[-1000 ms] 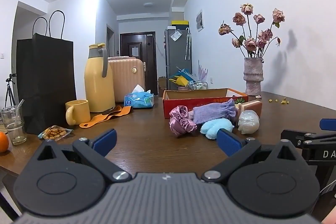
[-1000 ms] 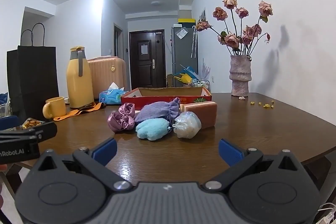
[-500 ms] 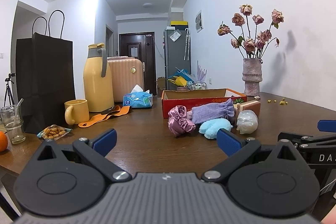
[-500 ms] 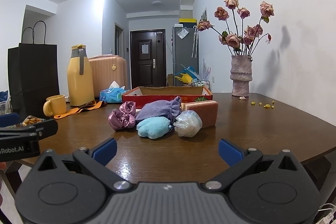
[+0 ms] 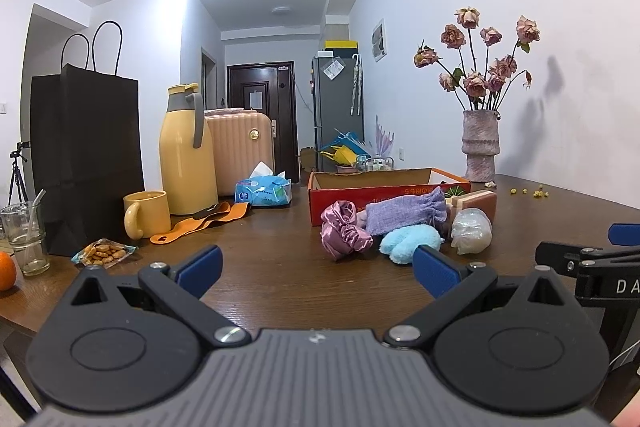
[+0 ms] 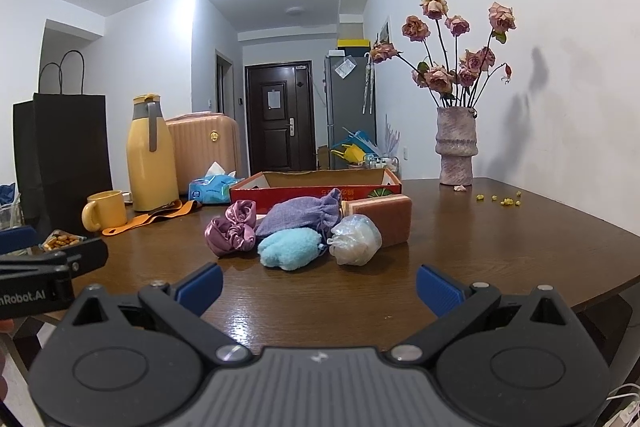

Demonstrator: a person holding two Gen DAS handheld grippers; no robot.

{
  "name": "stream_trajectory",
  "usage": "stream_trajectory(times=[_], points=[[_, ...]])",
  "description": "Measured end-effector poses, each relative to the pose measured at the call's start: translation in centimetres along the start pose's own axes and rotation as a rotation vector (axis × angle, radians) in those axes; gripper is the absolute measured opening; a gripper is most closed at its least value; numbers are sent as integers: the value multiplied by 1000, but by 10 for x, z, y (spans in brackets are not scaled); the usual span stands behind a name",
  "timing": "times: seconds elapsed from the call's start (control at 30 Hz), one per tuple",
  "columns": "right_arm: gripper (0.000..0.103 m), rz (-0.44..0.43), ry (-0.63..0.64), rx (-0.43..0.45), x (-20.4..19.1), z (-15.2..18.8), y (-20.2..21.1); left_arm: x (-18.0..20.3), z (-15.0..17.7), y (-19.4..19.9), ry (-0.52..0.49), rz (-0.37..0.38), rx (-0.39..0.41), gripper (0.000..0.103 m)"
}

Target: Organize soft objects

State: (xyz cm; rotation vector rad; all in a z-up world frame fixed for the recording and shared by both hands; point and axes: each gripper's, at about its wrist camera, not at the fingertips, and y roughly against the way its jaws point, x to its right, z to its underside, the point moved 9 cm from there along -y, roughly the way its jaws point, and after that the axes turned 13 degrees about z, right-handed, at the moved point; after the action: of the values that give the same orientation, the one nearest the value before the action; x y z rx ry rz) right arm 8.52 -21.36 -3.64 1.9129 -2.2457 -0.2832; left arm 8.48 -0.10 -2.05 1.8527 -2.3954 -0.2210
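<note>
A cluster of soft things lies on the brown table in front of a red cardboard box (image 5: 388,193) (image 6: 312,191): a pink satin scrunchie (image 5: 343,230) (image 6: 232,233), a purple drawstring pouch (image 5: 406,211) (image 6: 300,213), a light blue fluffy cloth (image 5: 408,243) (image 6: 290,249), a white mesh puff (image 5: 471,231) (image 6: 356,239) and a pink-brown sponge block (image 5: 478,201) (image 6: 384,217). My left gripper (image 5: 316,269) is open and empty, short of the cluster. My right gripper (image 6: 318,287) is open and empty, just before the blue cloth.
To the left stand a yellow mug (image 5: 146,213), a yellow thermos (image 5: 186,155), a black paper bag (image 5: 86,163), a tissue pack (image 5: 263,191), an orange strap (image 5: 200,223), a snack packet (image 5: 102,253) and a glass (image 5: 24,235). A vase of dried roses (image 6: 456,151) stands back right.
Both grippers have moved slightly forward toward the soft things; the cluster looks a little larger. Both stay open.
</note>
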Motion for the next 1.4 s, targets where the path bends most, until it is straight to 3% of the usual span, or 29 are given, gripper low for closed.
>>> stream_trajectory(times=[1.1, 1.4], points=[[103, -4, -8, 3, 0, 0, 1, 0, 1, 1, -8, -5, -4, 103], [103, -14, -24, -10, 0, 5, -3, 1, 9, -7, 1, -2, -36, 103]])
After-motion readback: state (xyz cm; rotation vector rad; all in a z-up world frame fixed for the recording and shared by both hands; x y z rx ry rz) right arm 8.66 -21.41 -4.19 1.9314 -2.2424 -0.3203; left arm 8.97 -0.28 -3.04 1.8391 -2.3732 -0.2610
